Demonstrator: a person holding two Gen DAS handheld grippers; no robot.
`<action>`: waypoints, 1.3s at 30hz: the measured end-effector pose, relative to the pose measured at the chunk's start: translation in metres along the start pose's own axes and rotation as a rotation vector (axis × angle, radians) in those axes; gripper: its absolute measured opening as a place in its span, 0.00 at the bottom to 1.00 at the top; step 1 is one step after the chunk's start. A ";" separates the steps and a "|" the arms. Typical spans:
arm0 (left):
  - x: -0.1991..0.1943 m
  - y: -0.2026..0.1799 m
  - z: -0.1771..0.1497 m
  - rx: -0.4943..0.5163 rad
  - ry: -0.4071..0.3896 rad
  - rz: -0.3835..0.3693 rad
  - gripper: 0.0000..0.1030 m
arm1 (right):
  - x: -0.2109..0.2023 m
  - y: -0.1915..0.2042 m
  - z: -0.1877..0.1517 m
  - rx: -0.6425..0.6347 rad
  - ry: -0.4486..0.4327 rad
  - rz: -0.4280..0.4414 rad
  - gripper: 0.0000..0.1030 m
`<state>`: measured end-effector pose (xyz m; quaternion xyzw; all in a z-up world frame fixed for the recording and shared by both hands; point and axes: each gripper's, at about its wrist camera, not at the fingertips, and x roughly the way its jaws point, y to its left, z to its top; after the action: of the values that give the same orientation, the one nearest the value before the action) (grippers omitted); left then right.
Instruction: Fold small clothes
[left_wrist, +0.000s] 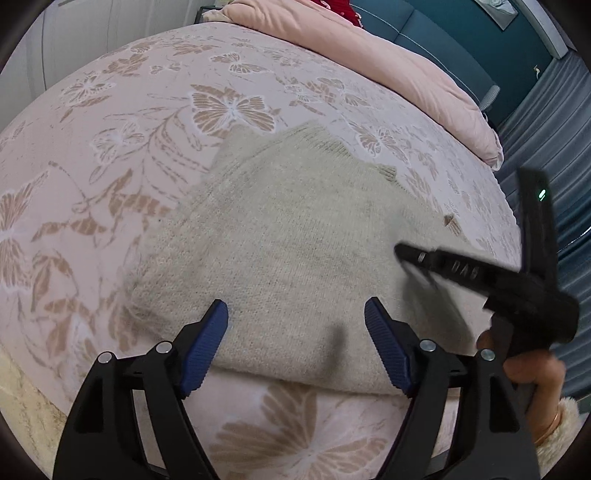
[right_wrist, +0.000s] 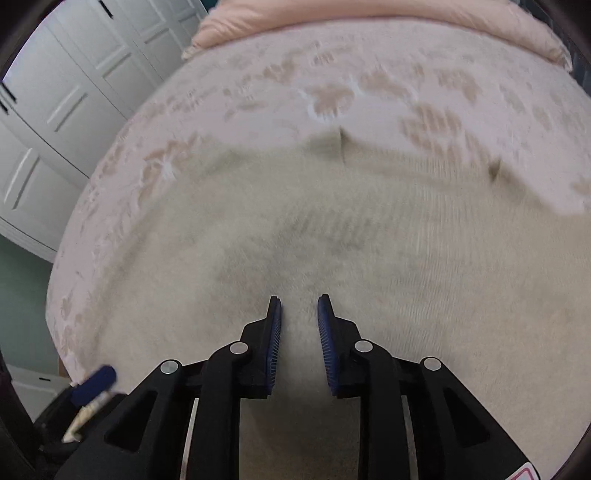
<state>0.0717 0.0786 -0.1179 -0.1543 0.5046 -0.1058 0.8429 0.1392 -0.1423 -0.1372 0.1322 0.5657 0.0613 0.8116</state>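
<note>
A cream knitted garment (left_wrist: 295, 236) lies flat on the pink butterfly-print bedspread (left_wrist: 147, 110). My left gripper (left_wrist: 295, 314) is open and empty, its blue pads over the garment's near edge. My right gripper (right_wrist: 299, 306) hovers over the middle of the garment (right_wrist: 332, 229), its jaws a narrow gap apart and nothing between them. The right gripper also shows in the left wrist view (left_wrist: 402, 254) at the garment's right side, blurred by motion.
A pink duvet (left_wrist: 388, 62) is bunched along the bed's far side. A blue wall and grey curtain (left_wrist: 546, 147) stand to the right. White wardrobe doors (right_wrist: 74, 92) stand left of the bed. The bed edge (right_wrist: 62, 332) drops off at the left.
</note>
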 end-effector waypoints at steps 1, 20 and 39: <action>0.001 -0.001 -0.001 -0.008 0.006 0.003 0.72 | -0.008 -0.003 -0.006 0.008 -0.041 0.011 0.15; -0.015 0.032 -0.019 -0.182 0.012 0.046 0.91 | -0.160 -0.177 -0.145 0.398 -0.202 -0.327 0.28; 0.024 0.046 0.025 -0.369 -0.014 -0.090 0.37 | -0.017 -0.032 -0.021 0.051 -0.046 -0.101 0.33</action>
<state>0.1060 0.1173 -0.1434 -0.3292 0.5022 -0.0480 0.7982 0.1120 -0.1744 -0.1377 0.1255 0.5542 0.0025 0.8229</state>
